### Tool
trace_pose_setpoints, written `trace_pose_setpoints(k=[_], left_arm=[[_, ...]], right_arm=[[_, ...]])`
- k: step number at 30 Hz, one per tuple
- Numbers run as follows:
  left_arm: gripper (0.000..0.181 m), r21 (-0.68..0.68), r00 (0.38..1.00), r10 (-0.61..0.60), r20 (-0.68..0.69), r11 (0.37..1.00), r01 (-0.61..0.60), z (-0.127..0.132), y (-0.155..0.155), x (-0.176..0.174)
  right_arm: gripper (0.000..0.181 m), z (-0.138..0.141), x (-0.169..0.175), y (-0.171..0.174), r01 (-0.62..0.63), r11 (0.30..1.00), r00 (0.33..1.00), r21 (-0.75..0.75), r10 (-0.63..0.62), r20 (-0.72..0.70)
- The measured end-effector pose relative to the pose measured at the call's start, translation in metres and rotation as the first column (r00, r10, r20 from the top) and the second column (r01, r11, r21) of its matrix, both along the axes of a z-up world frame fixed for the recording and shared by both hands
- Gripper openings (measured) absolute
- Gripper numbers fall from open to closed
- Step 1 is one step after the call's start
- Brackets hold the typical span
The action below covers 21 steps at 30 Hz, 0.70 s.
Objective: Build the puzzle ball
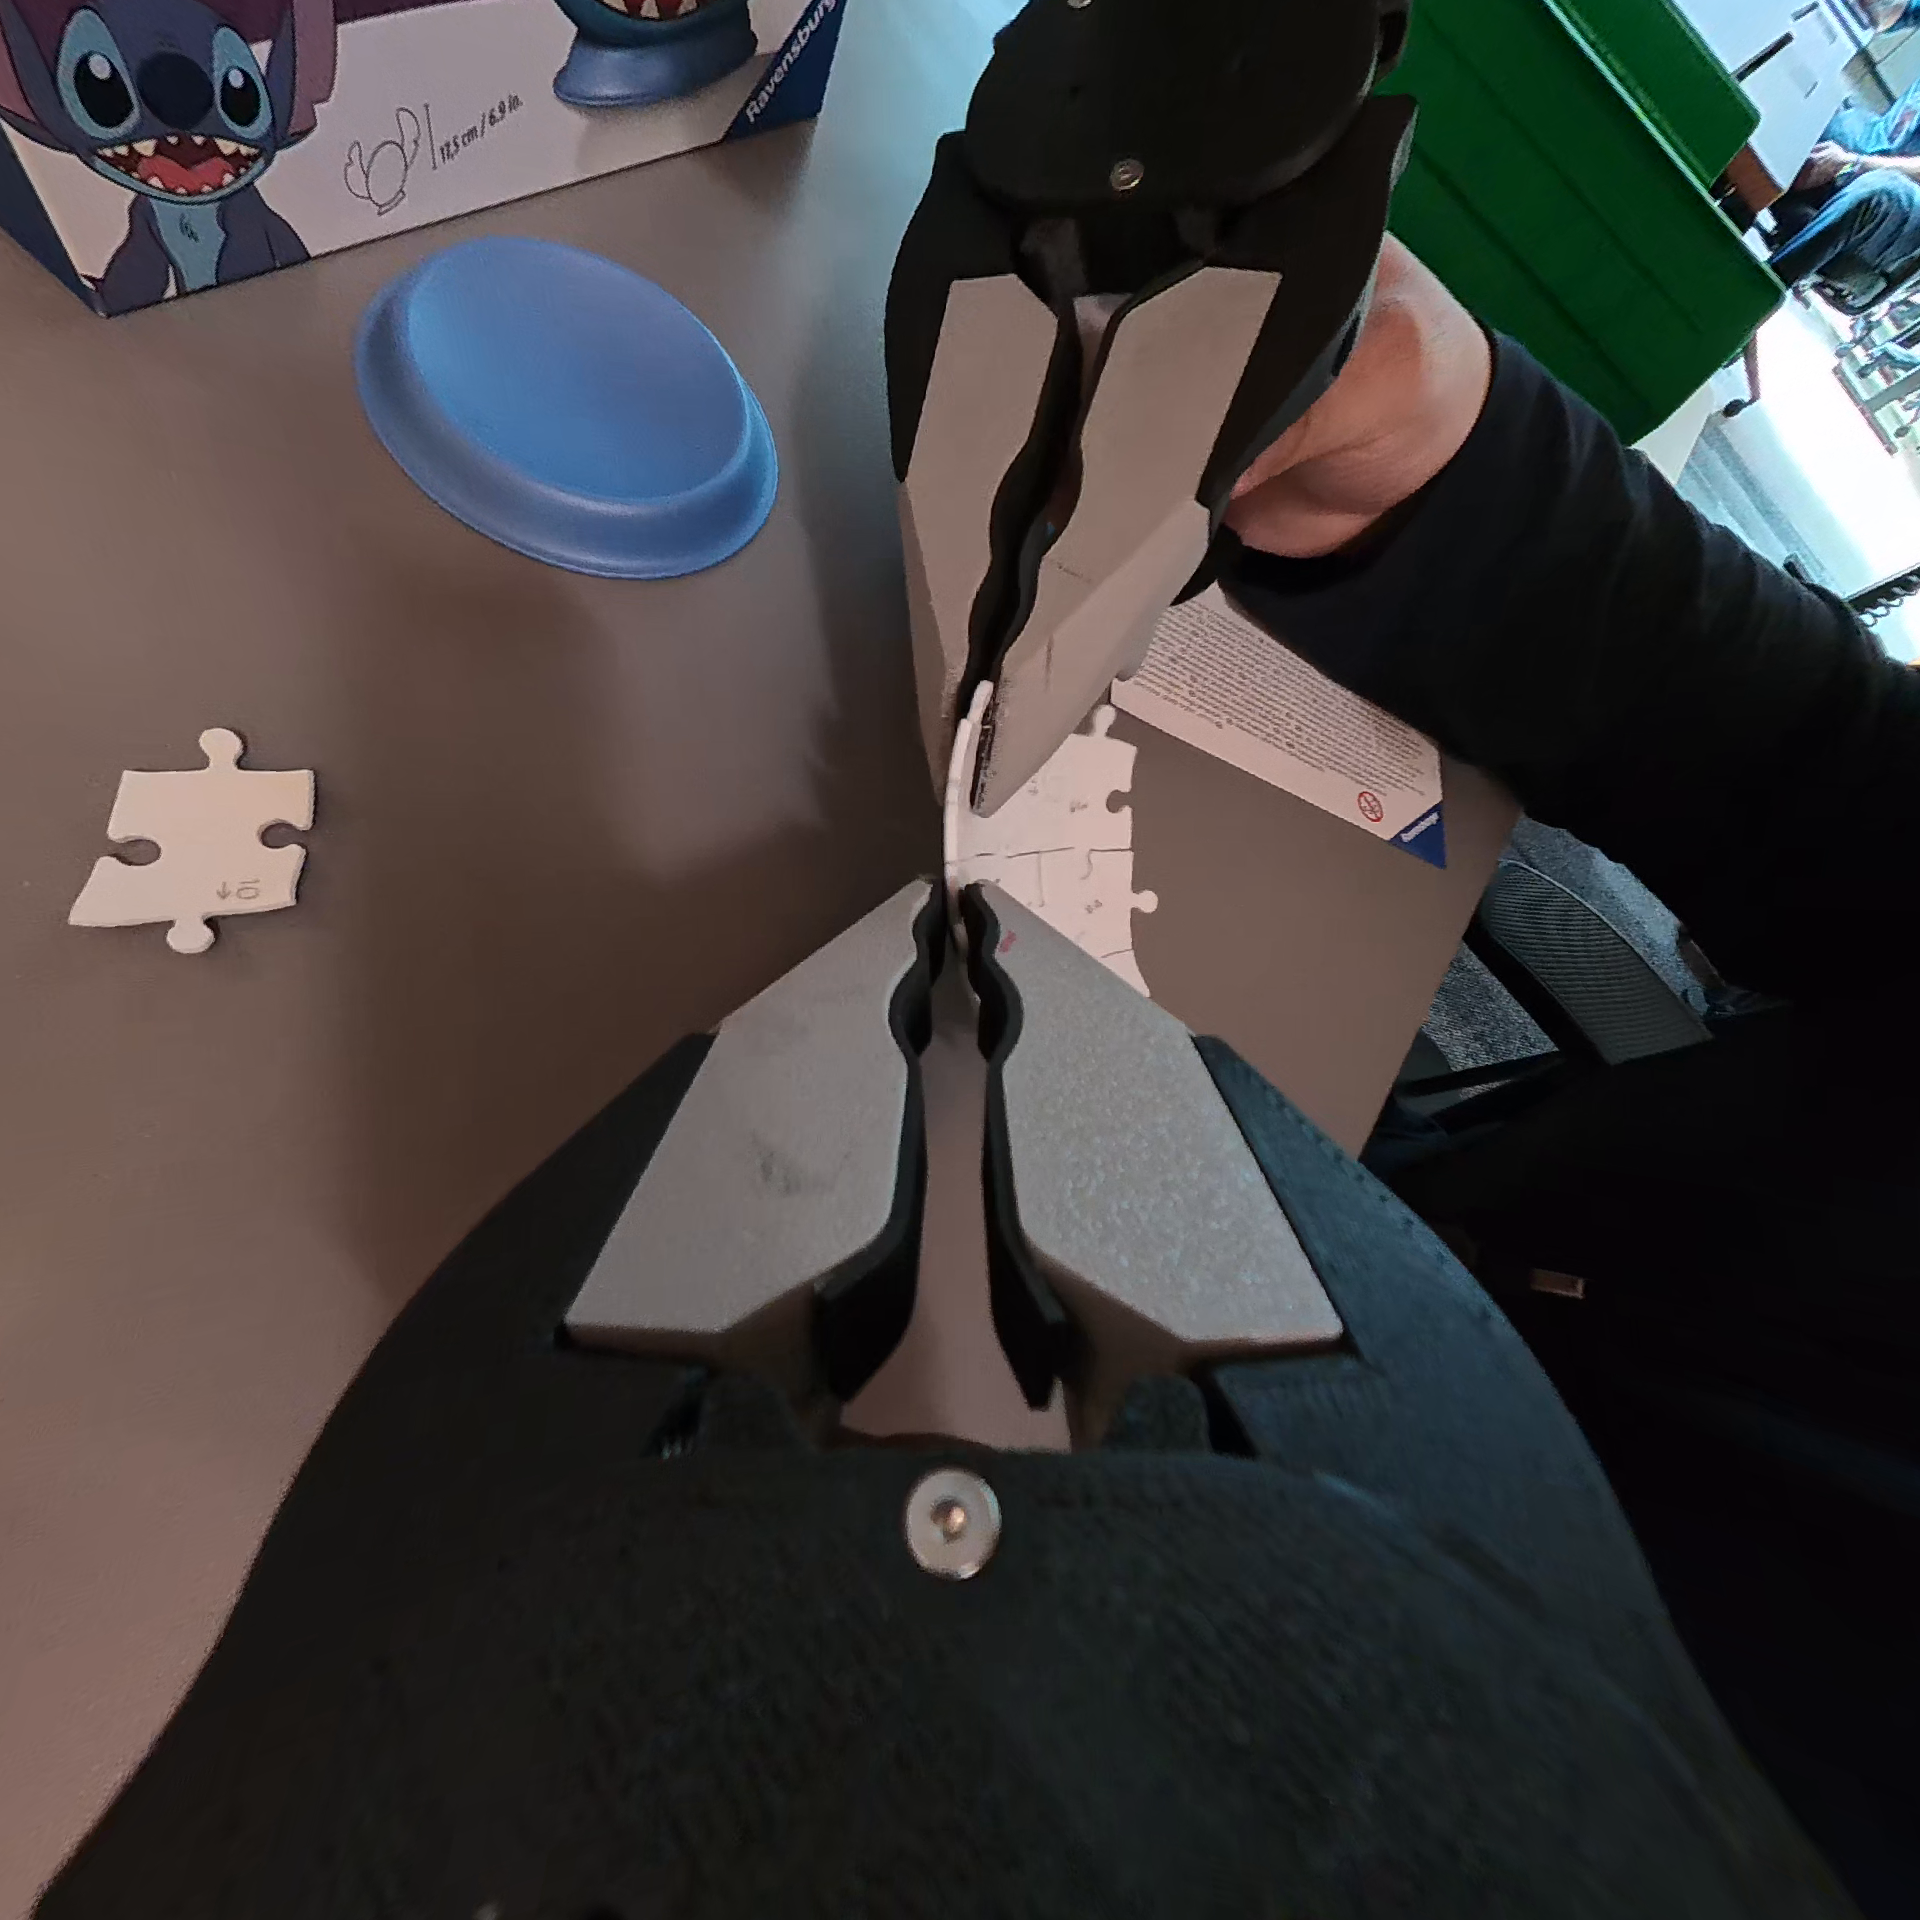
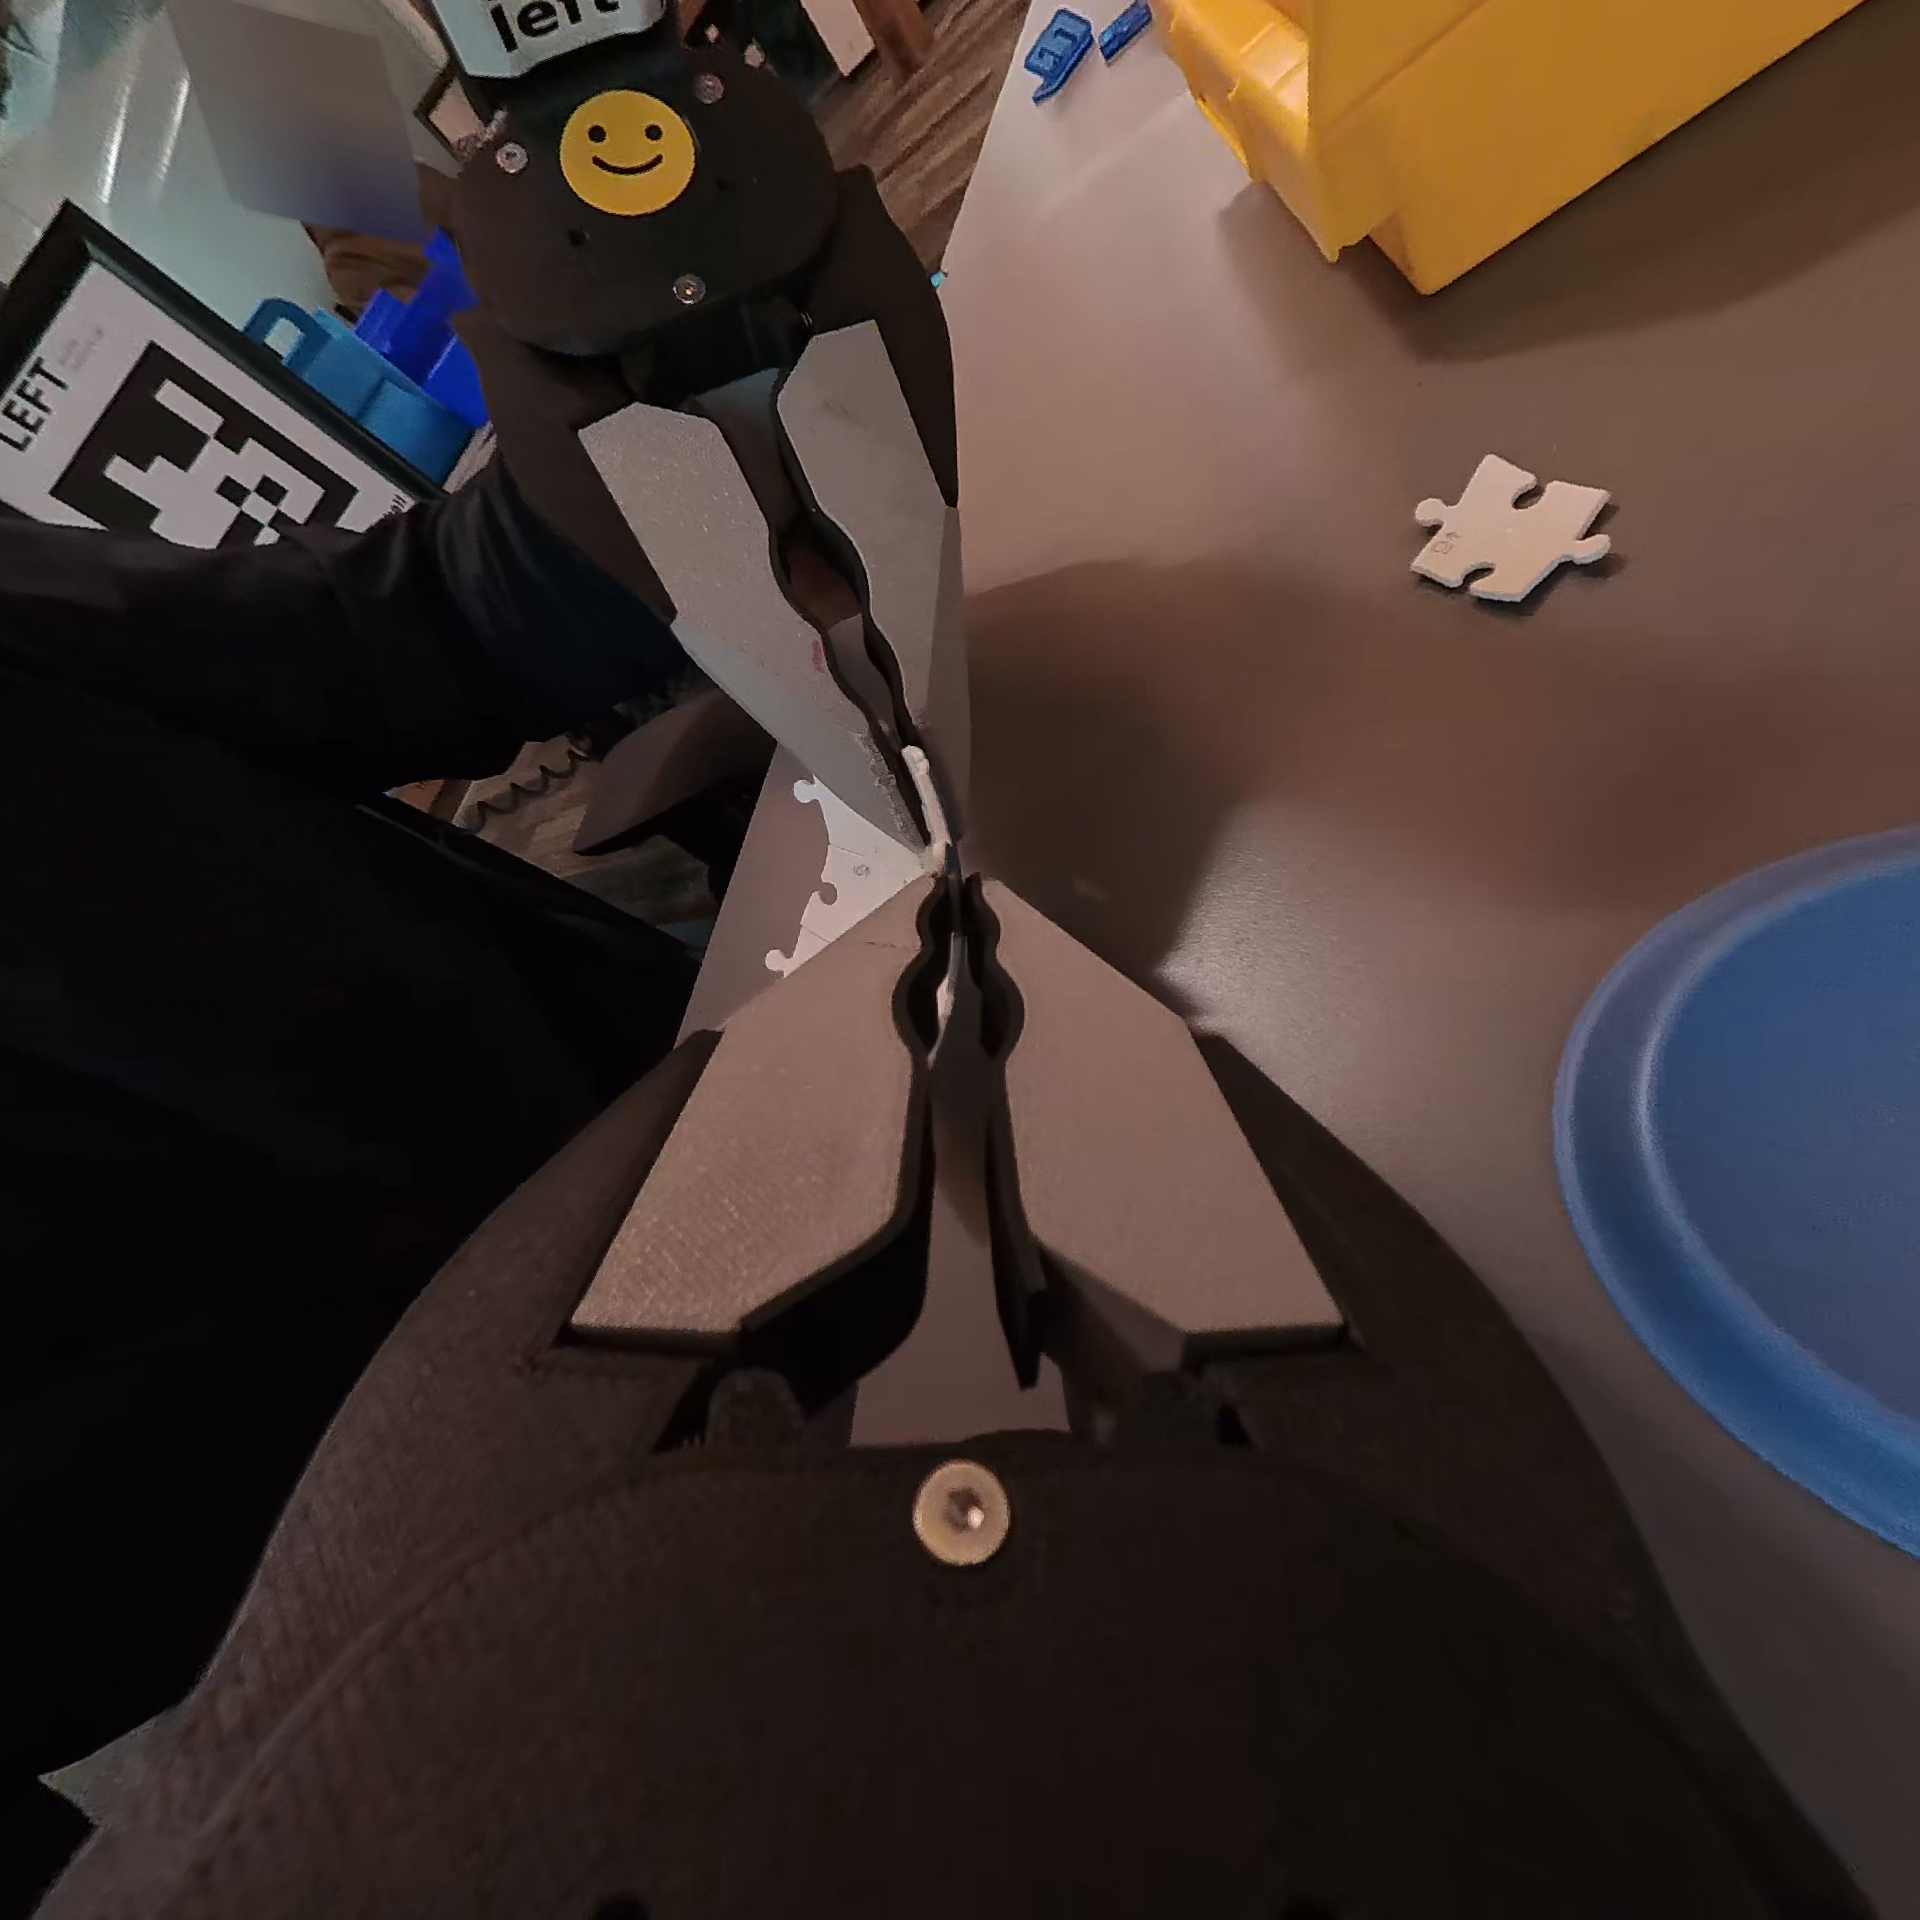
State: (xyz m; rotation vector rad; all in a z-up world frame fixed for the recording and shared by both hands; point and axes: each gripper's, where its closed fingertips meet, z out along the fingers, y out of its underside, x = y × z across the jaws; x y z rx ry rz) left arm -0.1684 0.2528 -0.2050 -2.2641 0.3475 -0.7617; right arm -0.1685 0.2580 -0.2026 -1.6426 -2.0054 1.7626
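Note:
A curved white section of joined puzzle pieces is held edge-on above the table, blank side showing. My left gripper is shut on its near edge. My right gripper comes in from the far side and is shut on the same section, tip to tip with the left. In the right wrist view my right gripper clamps the section, with the left gripper opposite. A loose white puzzle piece lies on the table to the left, also in the right wrist view. A blue round stand sits beyond it.
The puzzle box stands at the far left on the grey table. A printed leaflet lies near the table's right edge. A yellow bin and the blue stand show in the right wrist view. A person's dark sleeve is at right.

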Motion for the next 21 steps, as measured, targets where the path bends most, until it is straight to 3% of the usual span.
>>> trace_pose_setpoints(k=[10,11,13,15,21], left_arm=[[0.000,0.014,0.998,0.022,0.050,1.000,-0.023,0.007,0.001,-0.004],[0.000,0.020,0.998,0.026,0.049,0.999,-0.027,0.007,0.001,-0.005],[0.000,0.013,0.999,0.026,0.028,1.000,-0.026,0.004,0.000,-0.007],[0.000,-0.003,1.000,0.018,0.023,1.000,-0.018,0.000,-0.002,-0.008],[0.000,-0.090,0.999,-0.047,0.008,0.995,0.048,-0.017,-0.005,-0.005]], right_arm=[[0.000,0.007,-0.003,0.000,0.012,0.999,1.000,-0.041,-0.013,-0.021],[0.004,0.007,-0.002,0.000,0.005,0.999,1.000,-0.051,-0.006,-0.013],[0.031,0.009,0.000,0.005,0.013,0.997,1.000,-0.071,-0.012,0.010],[0.023,0.014,0.002,0.015,0.045,0.994,0.999,-0.098,-0.045,-0.002],[0.024,-0.004,0.000,0.040,0.146,0.982,0.989,0.118,-0.148,0.010]])
